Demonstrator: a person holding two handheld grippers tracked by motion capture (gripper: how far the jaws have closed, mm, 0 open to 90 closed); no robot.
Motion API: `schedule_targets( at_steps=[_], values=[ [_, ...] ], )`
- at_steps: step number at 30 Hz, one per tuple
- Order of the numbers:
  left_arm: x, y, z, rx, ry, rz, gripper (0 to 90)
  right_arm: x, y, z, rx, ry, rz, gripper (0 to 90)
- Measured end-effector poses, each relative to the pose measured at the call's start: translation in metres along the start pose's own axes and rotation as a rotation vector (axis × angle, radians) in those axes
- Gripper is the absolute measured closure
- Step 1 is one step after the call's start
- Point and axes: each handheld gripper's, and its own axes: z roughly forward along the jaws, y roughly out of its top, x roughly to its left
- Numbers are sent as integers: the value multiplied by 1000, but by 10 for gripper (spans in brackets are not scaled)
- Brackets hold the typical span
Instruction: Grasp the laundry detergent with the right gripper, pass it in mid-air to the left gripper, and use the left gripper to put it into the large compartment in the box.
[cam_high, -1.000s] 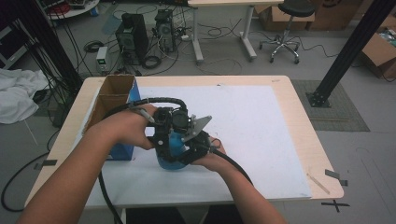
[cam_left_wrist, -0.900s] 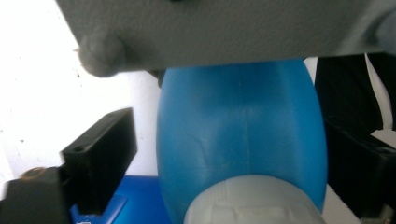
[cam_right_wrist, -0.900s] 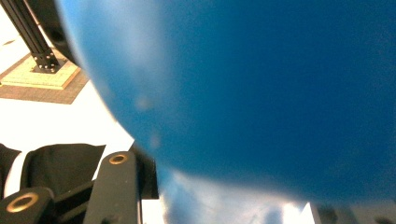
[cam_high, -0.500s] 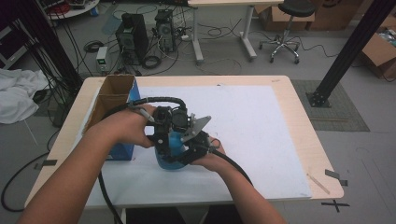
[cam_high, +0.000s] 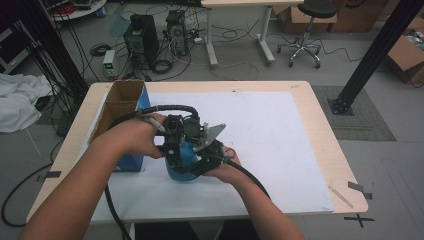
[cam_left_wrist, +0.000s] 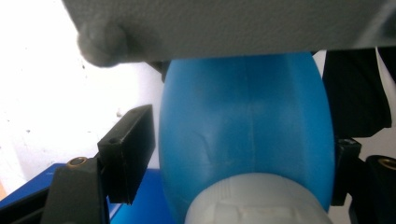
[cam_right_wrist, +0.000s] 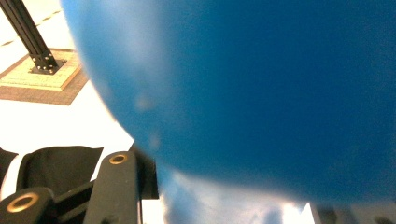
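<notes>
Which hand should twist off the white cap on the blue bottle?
Probably left. The left tool looks down over the blue bottle, with the white cap right at its base. The right tool seems to face the bottle's side.

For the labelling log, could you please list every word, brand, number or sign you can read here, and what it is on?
No text can be read anywhere.
Blue bottle: plain blue wall, pale cap end, no label on the faces shown.
Cardboard box with blue side: no print visible.
White table cover: blank.
Computer towers on the floor: any markings too small to read.
</notes>
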Motion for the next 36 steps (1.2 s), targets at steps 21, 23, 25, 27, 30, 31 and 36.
schedule_targets(
  at_steps=[21,23,25,27,30,31,36],
  values=[
    [-3,1,-2,12,-2,2,358,-1,-1,2,1,-3,7,461],
    [-3,1,-2,14,-2,1,365,-1,-1,3,0,-5,3,461],
    [-3,2,-1,17,1,2,369,0,-1,2,5,-1,14,461],
    [-3,2,-1,18,2,-3,371,0,-1,3,5,-1,15,462],
    [-5,3,-1,31,13,3,376,0,-1,3,8,-1,17,463],
    [-5,3,0,30,15,2,376,0,-1,3,6,-3,13,463],
    [-8,4,-3,36,28,2,381,1,0,3,0,-8,1,460]
  ],
)
